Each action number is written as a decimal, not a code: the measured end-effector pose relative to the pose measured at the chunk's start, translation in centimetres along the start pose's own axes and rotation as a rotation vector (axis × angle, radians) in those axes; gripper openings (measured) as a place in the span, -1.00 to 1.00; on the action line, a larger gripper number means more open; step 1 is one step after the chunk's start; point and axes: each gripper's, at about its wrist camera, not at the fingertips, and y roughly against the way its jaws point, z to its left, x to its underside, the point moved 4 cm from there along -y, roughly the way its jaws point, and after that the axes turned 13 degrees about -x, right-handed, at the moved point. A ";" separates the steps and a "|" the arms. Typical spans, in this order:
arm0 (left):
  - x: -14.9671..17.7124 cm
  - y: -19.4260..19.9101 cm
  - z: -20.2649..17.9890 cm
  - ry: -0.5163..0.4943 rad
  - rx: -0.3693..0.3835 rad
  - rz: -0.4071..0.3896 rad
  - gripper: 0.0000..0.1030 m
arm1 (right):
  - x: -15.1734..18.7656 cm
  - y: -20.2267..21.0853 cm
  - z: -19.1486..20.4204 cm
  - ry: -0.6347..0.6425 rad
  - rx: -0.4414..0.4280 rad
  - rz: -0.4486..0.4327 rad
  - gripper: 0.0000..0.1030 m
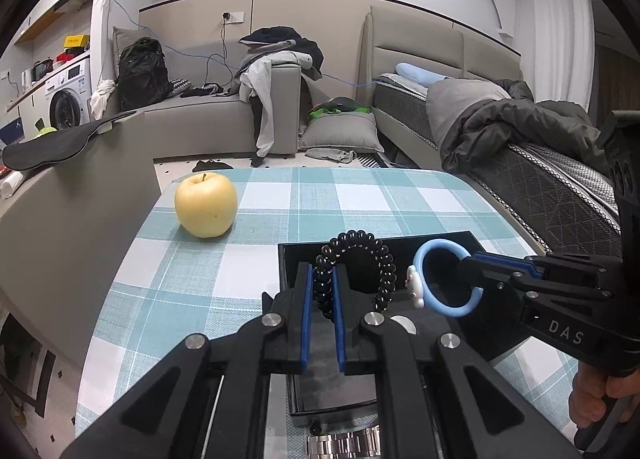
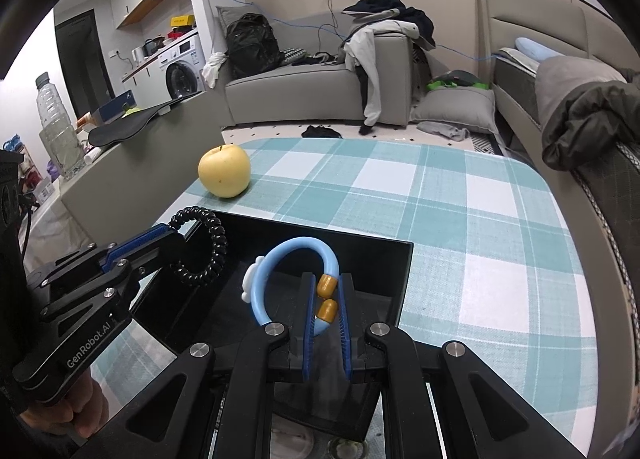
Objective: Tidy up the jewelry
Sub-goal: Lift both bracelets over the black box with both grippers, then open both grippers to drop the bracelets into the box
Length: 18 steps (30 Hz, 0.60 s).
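Both grippers are pinching jewelry over the black tray (image 2: pixel 404 259) – left gripper (image 1: pixel 322 291) has its blue-padded fingers (image 1: pixel 307 315) pressed onto the black coil bracelet (image 1: pixel 360 243), which stands up in a loop above the fingertips and over the tray's left part. Right gripper (image 2: pixel 325 299) clamps the light blue bracelet (image 2: pixel 296 245) at its two amber beads (image 2: pixel 326 286), pads tight on either side; the ring arcs up and to the left, with a small white charm (image 2: pixel 250 284) on its left side. In the left wrist view the right gripper (image 1: pixel 466 259) reaches in from the right, the blue ring (image 1: pixel 424 259) hanging just beside the coil bracelet, apart from it. Tray is open, dark inside, sitting on the teal-and-white checked tablecloth (image 2: pixel 480 219). A metal watch band (image 1: pixel 344 445) lies near the tray's near edge, under the left gripper. Yellow apple (image 1: pixel 206 205) sits on the cloth beyond the tray, well apart – grey sofa (image 2: pixel 312 87) with clothes behind the table
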 end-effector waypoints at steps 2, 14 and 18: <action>0.1 -0.1 0.1 0.003 -0.009 0.000 -0.90 | -0.1 0.1 0.0 -0.007 -0.009 -0.004 -0.76; -0.1 0.9 -0.2 0.009 0.030 -0.004 -0.41 | -0.2 3.5 0.3 0.033 -0.050 -0.068 0.59; -0.1 1.9 0.0 0.020 0.045 -0.005 0.52 | 0.1 4.8 -0.4 0.033 -0.020 -0.081 0.88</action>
